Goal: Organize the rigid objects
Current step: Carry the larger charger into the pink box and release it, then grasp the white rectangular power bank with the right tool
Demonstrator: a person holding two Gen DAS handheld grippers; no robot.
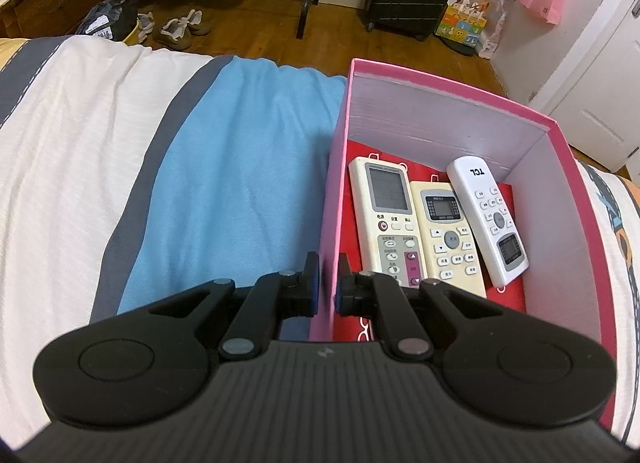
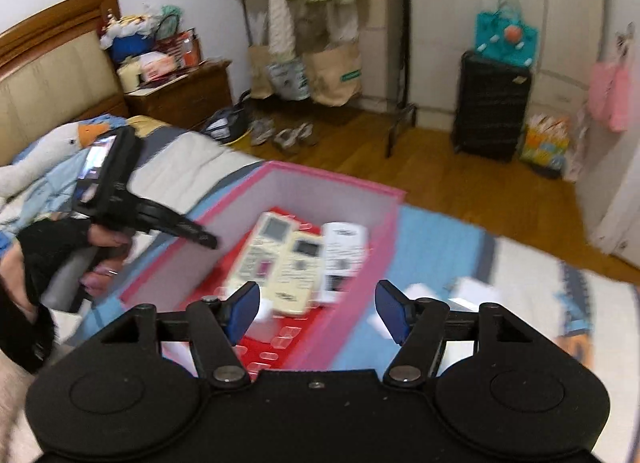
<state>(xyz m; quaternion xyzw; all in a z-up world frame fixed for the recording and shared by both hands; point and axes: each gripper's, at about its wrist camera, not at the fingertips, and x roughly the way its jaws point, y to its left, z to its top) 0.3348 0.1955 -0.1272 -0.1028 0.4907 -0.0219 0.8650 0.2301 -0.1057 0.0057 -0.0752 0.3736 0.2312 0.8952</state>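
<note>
The left gripper (image 1: 329, 283) pointed steeply down, its fingers (image 1: 312, 283) clamped on the near left wall of the pink box (image 1: 340, 167), one pad outside the wall and one inside. In the right wrist view the same gripper (image 2: 208, 241) reached the box rim from the left, carried by a hand (image 2: 48, 259) in a black fingerless glove. The box stood on a blue blanket (image 1: 240, 183) spread over the bed (image 1: 80, 143). Three remote controls lay side by side on its red floor: a cream remote with a large screen (image 1: 386, 219) at left, a yellowed remote (image 1: 450, 239) in the middle, and a white TCL remote (image 1: 488, 219) at right, angled against the right wall. The right gripper (image 2: 318, 313) hung above the box's near corner, angled downward, its blue-padded fingers (image 2: 244, 309) spread wide with nothing between them; that view was motion-blurred.
</note>
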